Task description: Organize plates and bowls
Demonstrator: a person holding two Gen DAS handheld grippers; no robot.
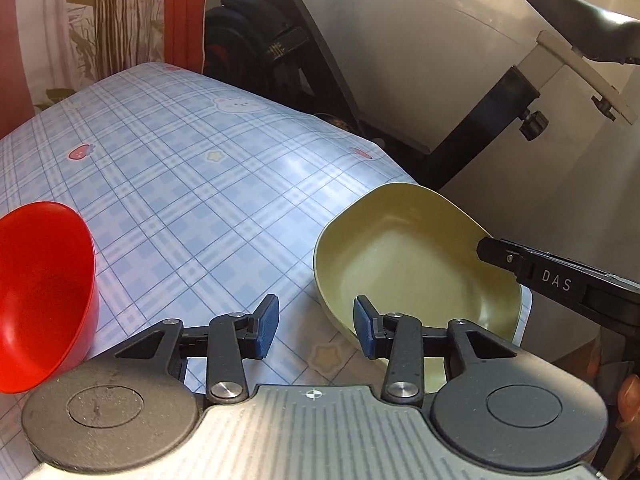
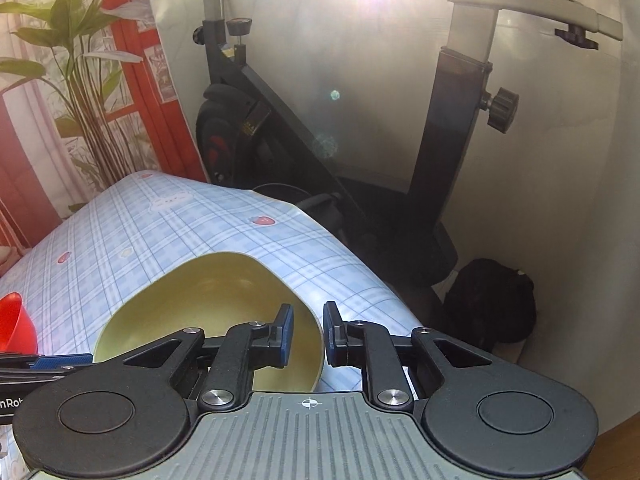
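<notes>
A yellow-green bowl (image 1: 416, 264) sits near the table's right edge. It also shows in the right wrist view (image 2: 208, 304). A red bowl (image 1: 44, 292) stands at the left; its rim shows in the right wrist view (image 2: 16, 324). My left gripper (image 1: 316, 326) is open, its right finger at the yellow-green bowl's near rim, the left finger over the cloth. My right gripper (image 2: 308, 334) is open and straddles the yellow-green bowl's right rim, the left finger inside the bowl, the right one outside. Its finger (image 1: 520, 260) reaches over the bowl in the left wrist view.
The table (image 1: 180, 168) carries a blue plaid cloth with bunny and strawberry prints. Its right edge runs just past the yellow-green bowl. An exercise bike (image 2: 360, 152) stands beyond the table against a white wall. A black bag (image 2: 492, 300) lies on the floor.
</notes>
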